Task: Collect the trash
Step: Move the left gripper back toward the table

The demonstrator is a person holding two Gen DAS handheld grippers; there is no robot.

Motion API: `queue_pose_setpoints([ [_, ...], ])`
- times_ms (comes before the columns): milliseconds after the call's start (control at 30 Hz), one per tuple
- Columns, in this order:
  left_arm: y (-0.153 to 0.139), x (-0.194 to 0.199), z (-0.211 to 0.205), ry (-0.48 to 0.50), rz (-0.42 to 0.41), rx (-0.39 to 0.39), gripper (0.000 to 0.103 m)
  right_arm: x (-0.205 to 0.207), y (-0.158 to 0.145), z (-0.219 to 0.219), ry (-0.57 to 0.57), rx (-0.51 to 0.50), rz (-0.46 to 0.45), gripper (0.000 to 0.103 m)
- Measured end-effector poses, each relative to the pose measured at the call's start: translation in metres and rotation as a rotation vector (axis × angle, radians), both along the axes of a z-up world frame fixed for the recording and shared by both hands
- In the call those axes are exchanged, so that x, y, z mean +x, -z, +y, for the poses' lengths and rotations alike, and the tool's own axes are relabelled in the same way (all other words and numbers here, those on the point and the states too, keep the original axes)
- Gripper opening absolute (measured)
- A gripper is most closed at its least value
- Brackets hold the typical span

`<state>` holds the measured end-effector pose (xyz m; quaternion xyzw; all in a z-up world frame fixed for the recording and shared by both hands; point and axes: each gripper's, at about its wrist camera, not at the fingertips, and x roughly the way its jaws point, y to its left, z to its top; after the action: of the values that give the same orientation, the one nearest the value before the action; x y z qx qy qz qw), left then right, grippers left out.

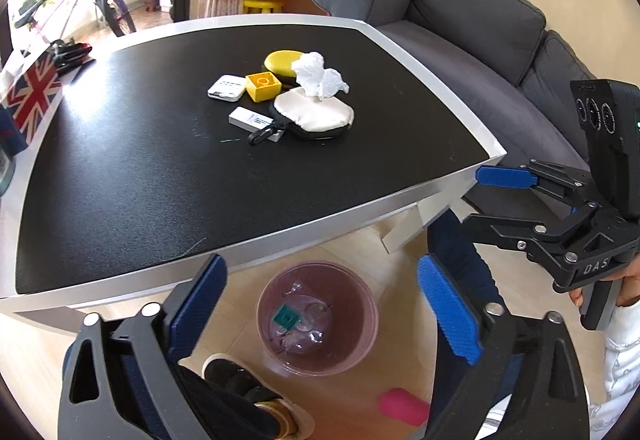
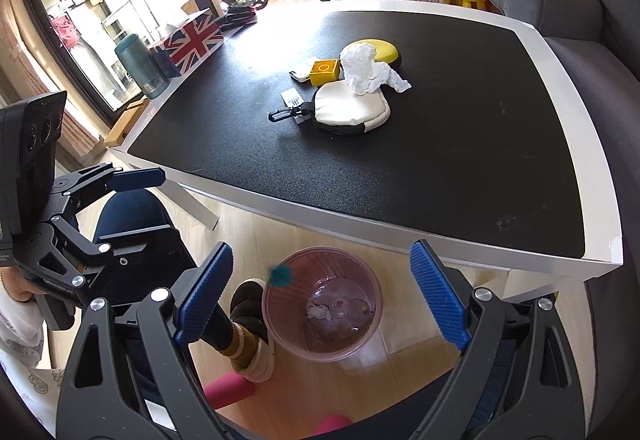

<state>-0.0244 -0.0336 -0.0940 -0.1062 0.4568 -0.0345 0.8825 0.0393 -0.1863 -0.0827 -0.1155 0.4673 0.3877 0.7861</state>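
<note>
I have both grippers held over the pink bin (image 1: 318, 316), which stands on the wooden floor just off the near edge of the surface (image 1: 160, 160). My left gripper (image 1: 320, 312) has its blue pads spread wide with nothing between them, and through the gap I look straight down into the bin. A small teal block (image 1: 286, 318) lies at the bottom of it among some clear wrappers. My right gripper (image 2: 320, 296) is likewise wide open and empty, framing the same bin from the other side; in its view a blurred teal scrap (image 2: 281, 275) shows at the bin's near rim, and I cannot tell whether it touches the rim. A pale crumpled scrap (image 2: 319, 312) lies inside on the bottom.

Up on the black surface, the crumpled white tissue (image 1: 320, 74) sits on top of a cream pouch (image 1: 316, 114) with a black clip, leaning against a yellow oval case (image 1: 280, 62). Just beside them are a yellow toy brick (image 1: 262, 85), a small white device (image 1: 227, 88) and a white stick-shaped item (image 1: 250, 120) partly under the pouch's clip. A Union Jack box (image 2: 192, 40) stands at the far corner, well apart from the cluster. A grey sofa (image 1: 480, 20) runs along the far side of the surface
</note>
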Motion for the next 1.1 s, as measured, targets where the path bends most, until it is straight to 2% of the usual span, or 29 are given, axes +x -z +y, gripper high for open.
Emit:
queue_pose_setpoints([
  [100, 0.0, 0.001, 0.003, -0.014, 0.005, -0.001, 0.095, 0.0, 0.0, 0.0, 0.001, 0.004, 0.0, 0.093],
  [700, -0.004, 0.001, 0.008, -0.031, -0.004, 0.002, 0.095, 0.0, -0.001, 0.001, 0.004, 0.006, -0.005, 0.095],
  [1100, -0.014, 0.015, 0.021, -0.039, -0.036, 0.018, 0.095, 0.031, -0.025, 0.02, 0.003, 0.036, -0.055, 0.096],
])
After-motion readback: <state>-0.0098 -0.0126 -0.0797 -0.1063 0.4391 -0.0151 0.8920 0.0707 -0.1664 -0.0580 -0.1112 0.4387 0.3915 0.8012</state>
